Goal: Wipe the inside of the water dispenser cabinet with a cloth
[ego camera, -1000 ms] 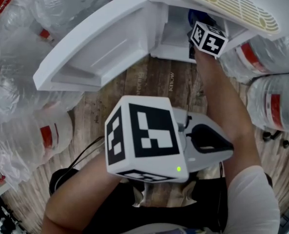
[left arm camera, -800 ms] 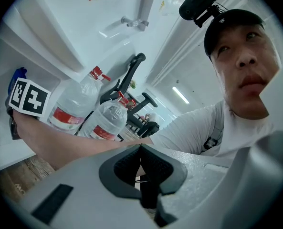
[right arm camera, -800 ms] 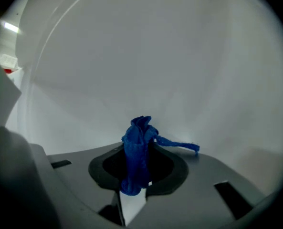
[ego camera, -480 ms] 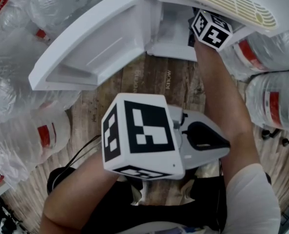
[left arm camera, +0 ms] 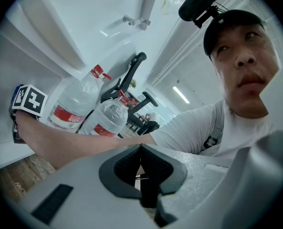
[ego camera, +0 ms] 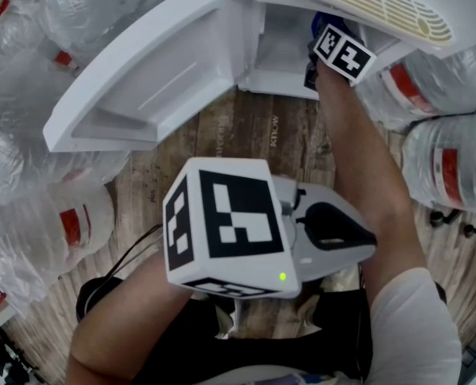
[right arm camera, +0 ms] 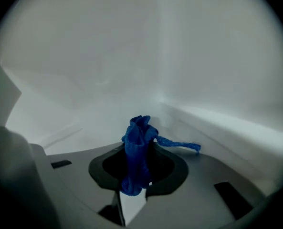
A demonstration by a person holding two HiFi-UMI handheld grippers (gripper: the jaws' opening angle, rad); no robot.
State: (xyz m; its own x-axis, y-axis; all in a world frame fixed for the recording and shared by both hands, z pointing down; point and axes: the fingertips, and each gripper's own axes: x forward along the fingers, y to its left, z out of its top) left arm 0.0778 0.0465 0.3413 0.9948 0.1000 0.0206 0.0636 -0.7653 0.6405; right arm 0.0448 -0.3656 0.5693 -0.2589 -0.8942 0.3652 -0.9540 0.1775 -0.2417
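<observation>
Wood floor (ego camera: 246, 135); dispenser cabinet (ego camera: 282, 54) on it; water jugs (ego camera: 454, 175) L & R.

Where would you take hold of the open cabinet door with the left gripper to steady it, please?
Probably the free outer edge of the cabinet door, coming from the person's left. The door stands swung open, and its raised rim there looks thin enough for two jaws. The left gripper is shut and empty, so it must open first.

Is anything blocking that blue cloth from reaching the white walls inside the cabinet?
Nothing visible does. The right gripper holds the blue cloth inside the cabinet, with only its bare white wall ahead. The door stands wide open on the left, out of the way.
</observation>
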